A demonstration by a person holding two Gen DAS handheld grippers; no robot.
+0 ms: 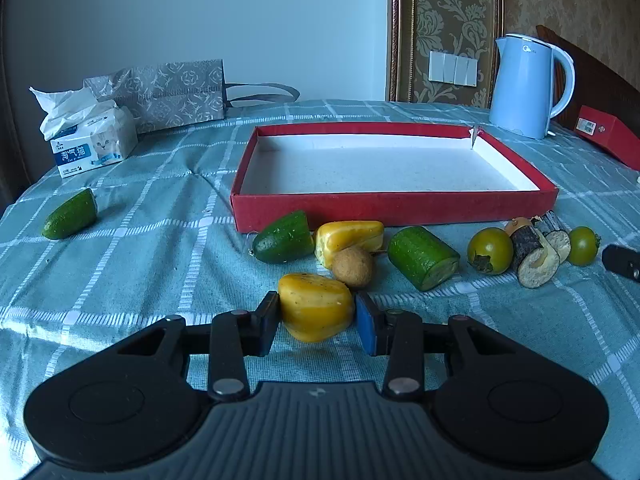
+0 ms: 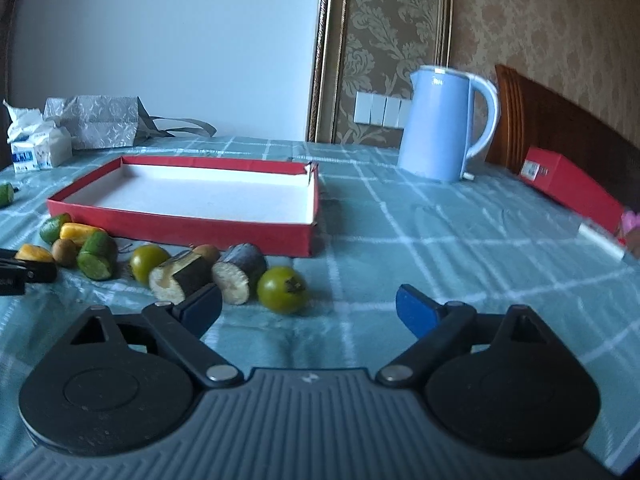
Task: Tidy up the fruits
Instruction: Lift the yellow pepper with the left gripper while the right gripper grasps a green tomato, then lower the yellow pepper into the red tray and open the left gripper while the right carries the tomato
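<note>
Covering table, teal checked cloth (image 1: 132, 248); damask wallpaper (image 2: 540, 20) behind, somewhat blurred.

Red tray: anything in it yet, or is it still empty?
Empty. The red tray shows only its bare white floor in both views; every fruit piece, including the yellow piece, is outside it.

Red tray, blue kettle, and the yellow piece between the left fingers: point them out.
Red tray (image 1: 394, 207): left wrist view, front wall.
Blue kettle (image 1: 520, 92): left wrist view, body.
Yellow piece (image 1: 316, 306): left wrist view, front face.
</note>
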